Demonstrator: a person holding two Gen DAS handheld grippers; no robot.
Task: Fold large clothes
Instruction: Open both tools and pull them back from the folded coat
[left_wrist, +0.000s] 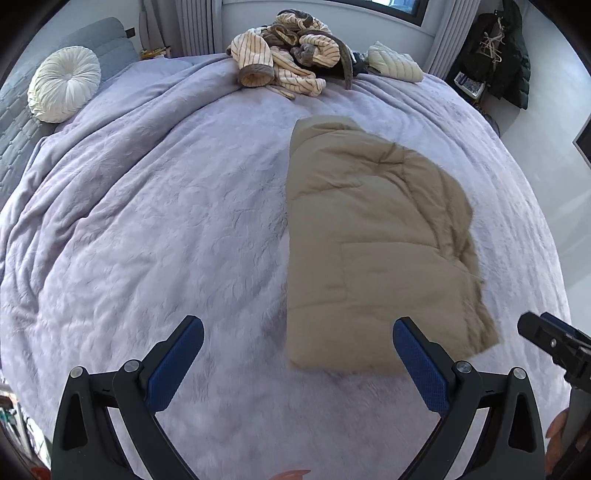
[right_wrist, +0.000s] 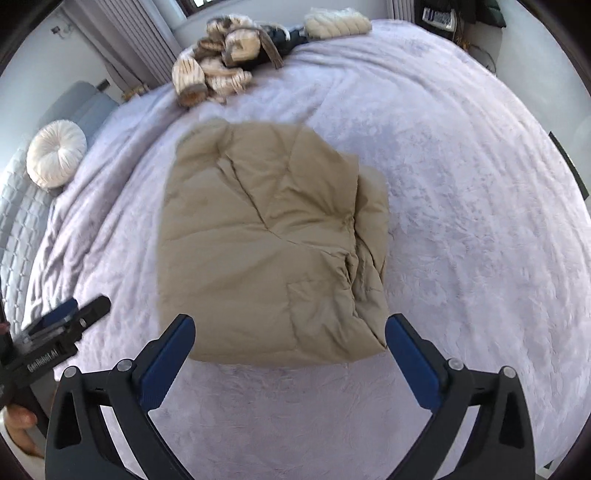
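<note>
A tan padded jacket (left_wrist: 373, 236) (right_wrist: 269, 240) lies folded into a thick rectangle on the lilac bedspread (left_wrist: 166, 221) (right_wrist: 461, 221). My left gripper (left_wrist: 297, 354) hovers above the bed, open, with nothing between its blue pads; the jacket's near left corner lies below its right finger. My right gripper (right_wrist: 290, 350) is open and empty too, held above the jacket's near edge. Each gripper shows at the edge of the other's view: the right gripper (left_wrist: 554, 343) at far right, the left gripper (right_wrist: 62, 325) at far left.
A heap of striped cream clothes (left_wrist: 288, 55) (right_wrist: 221, 62) and a pale quilted garment (left_wrist: 395, 64) (right_wrist: 336, 22) lie at the far edge of the bed. A round white cushion (left_wrist: 64, 83) (right_wrist: 55, 153) rests by the grey headboard. Dark coats (left_wrist: 506, 51) hang at far right.
</note>
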